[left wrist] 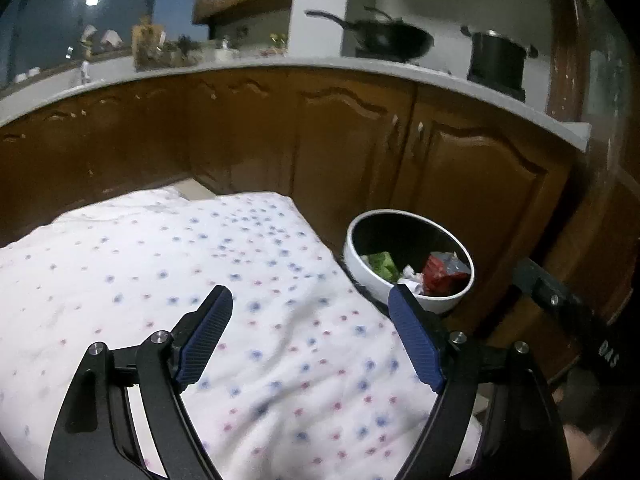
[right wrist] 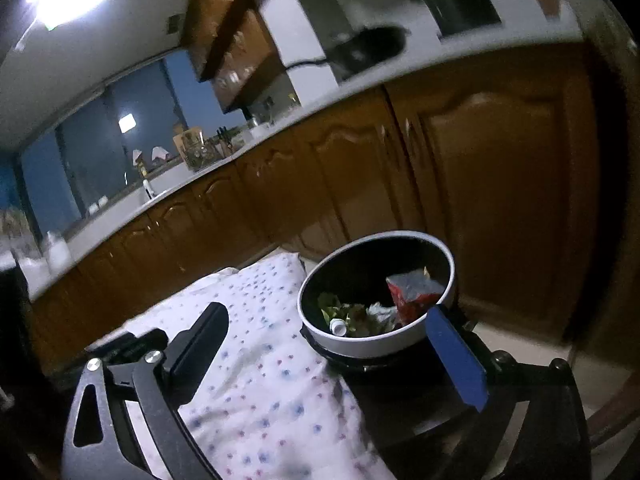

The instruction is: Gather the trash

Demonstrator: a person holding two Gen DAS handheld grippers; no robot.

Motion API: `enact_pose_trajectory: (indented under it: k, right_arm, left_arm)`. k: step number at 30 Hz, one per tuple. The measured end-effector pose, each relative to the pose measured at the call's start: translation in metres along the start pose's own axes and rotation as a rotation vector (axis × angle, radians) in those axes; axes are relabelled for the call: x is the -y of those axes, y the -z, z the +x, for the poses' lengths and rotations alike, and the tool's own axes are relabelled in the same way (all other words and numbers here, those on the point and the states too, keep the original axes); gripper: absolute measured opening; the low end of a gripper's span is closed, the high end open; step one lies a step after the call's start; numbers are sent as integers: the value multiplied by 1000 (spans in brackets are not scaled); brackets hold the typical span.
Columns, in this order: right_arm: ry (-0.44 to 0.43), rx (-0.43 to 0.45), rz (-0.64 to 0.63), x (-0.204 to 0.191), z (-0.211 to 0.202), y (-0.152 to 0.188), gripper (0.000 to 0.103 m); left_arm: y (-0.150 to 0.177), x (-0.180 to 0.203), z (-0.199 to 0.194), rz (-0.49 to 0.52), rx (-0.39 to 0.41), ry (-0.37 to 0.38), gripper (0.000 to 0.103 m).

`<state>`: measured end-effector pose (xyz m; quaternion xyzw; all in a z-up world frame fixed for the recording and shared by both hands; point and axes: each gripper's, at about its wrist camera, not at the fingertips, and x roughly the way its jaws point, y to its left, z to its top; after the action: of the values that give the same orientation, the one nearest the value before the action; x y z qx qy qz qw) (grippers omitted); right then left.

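A round white bin with a black inside stands beside the table, right of the flowered cloth. It holds a red wrapper, green scraps and crumpled white paper. In the right wrist view the bin also holds a small white bottle and the red wrapper. My left gripper is open and empty above the cloth, left of the bin. My right gripper is open and empty, just in front of the bin.
Brown wooden cabinets run under a grey counter behind the table. A black wok and a black pot stand on the counter. A dark stand sits under the bin.
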<state>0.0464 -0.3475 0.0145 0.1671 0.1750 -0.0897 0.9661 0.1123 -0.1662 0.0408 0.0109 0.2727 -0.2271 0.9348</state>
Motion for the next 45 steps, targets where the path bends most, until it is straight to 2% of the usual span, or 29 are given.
enact_pose_trajectory:
  k: [5, 9, 11, 12, 14, 16, 20, 22, 33, 45]
  right_arm:
    - [43, 103, -130, -32, -32, 14, 103]
    - [31, 239, -217, -54, -62, 12, 103]
    - [30, 306, -271, -66, -75, 11, 103]
    - [30, 311, -288, -70, -77, 13, 103]
    - [58, 292, -314, -73, -71, 21, 103]
    - [64, 258, -282, -68, -63, 30, 103]
    - [4, 211, -179, -54, -56, 44, 103]
    - [-9, 195, -174, -51, -53, 49, 103]
    - [29, 140, -215, -53, -46, 74, 103]
    - [26, 128, -200, -53, -47, 77, 103]
  left_arm:
    - [18, -16, -28, -33, 67, -29, 87]
    - [24, -27, -50, -39, 127, -56, 88]
    - [26, -32, -63, -37, 184, -96, 103]
    - [29, -35, -68, -40, 203, -117, 103]
    - [35, -41, -74, -53, 224, -162, 103]
    - [43, -50, -76, -75, 223, -175, 103]
    - [59, -60, -77, -90, 219, -214, 103]
    - [67, -60, -78, -77, 221, -238, 103]
    - [83, -38, -79, 16, 239, -295, 103]
    - [91, -38, -76, 24, 213, -321, 103]
